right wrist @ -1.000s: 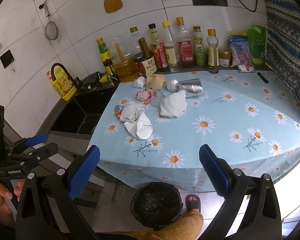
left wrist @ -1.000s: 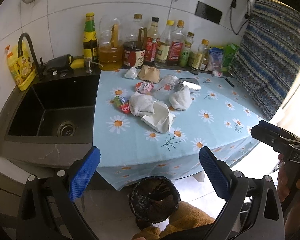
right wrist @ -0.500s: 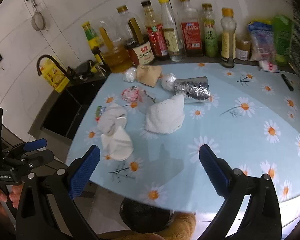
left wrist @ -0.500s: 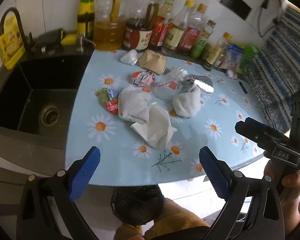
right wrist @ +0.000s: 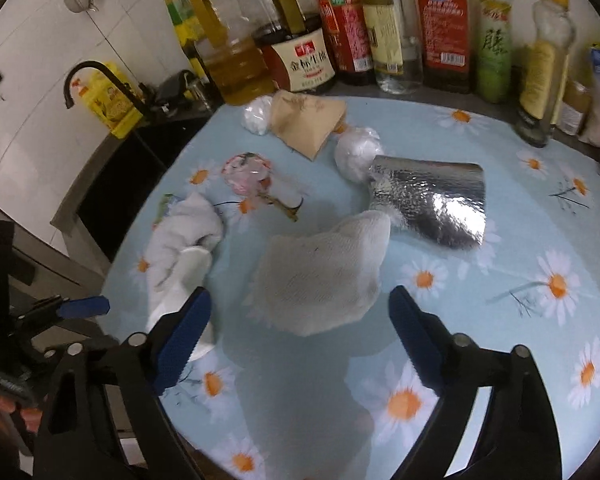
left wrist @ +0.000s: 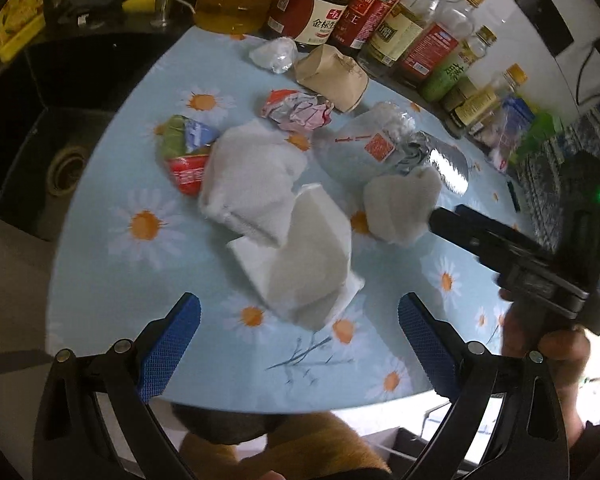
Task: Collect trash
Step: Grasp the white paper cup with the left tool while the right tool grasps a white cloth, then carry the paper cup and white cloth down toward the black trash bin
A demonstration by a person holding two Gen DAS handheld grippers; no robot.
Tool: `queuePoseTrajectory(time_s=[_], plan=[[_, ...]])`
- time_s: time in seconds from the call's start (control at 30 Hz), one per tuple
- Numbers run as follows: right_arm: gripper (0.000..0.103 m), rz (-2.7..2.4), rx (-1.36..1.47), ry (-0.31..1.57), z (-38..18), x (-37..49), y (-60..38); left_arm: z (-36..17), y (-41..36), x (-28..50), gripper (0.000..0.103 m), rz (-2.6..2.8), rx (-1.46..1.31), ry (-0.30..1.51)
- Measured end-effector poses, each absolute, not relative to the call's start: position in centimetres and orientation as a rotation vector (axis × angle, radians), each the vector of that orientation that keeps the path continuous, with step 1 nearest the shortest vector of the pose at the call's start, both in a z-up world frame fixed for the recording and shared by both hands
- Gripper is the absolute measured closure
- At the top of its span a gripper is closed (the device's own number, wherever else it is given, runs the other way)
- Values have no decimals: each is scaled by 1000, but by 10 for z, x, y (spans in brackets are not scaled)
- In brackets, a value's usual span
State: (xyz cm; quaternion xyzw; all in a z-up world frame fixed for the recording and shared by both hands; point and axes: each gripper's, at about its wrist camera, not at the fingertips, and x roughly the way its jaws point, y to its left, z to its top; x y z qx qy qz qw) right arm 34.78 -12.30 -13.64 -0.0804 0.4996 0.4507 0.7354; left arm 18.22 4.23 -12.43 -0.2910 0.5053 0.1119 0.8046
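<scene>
Black stone surrounds the sink [left wrist: 40, 128] at far left; nothing from the daisy-print tablecloth [right wrist: 500, 340] looks collected yet. Moving right, a red-green wrapper [left wrist: 186, 152], two crumpled white tissues [left wrist: 252, 184] and [left wrist: 308, 256], a pink wrapper [left wrist: 298, 110], a brown paper bag [right wrist: 306, 122] and a foil pouch [right wrist: 432, 200] all lie untouched. The left gripper [left wrist: 298, 346] hangs wide apart and empty. The right gripper [right wrist: 298, 334] is closing, pads not touching the tissue [right wrist: 324, 272] ahead.
</scene>
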Motion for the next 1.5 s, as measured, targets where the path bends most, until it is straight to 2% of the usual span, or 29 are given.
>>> queuePoseTrajectory(time_s=[0.1,0.2,0.27,0.4,0.53,0.67,1.03,1.07,1.1,1.17,1.5], plan=[[22,999,-173,1113,-146,360,-116,-131,40,192,7,264,-636,1092],[38,1022,-189,1127,-155,368,-111,-140,39,197,7,273,-669,1113],[43,1037,-199,1120,-158,370,-110,-145,39,199,7,287,-683,1126],[62,1072,-196,1118,-160,375,-112,-147,37,202,7,355,-642,1134],[70,1103,-200,1101,-156,373,-116,-154,36,206,7,360,-699,1147],[73,1140,-198,1082,-146,370,-127,-157,33,211,7,367,-728,1146],[73,1262,-107,1020,-114,378,-171,-163,34,221,8,478,-777,1131],[73,1267,-103,1013,-114,379,-173,-165,35,222,11,488,-789,1133],[73,1270,-94,1013,-114,380,-175,-167,35,222,23,494,-795,1140],[73,1280,-74,1021,-116,383,-177,-168,34,222,33,504,-801,1150],[73,1316,-49,1022,-118,372,-178,-155,21,210,36,522,-757,1128]])
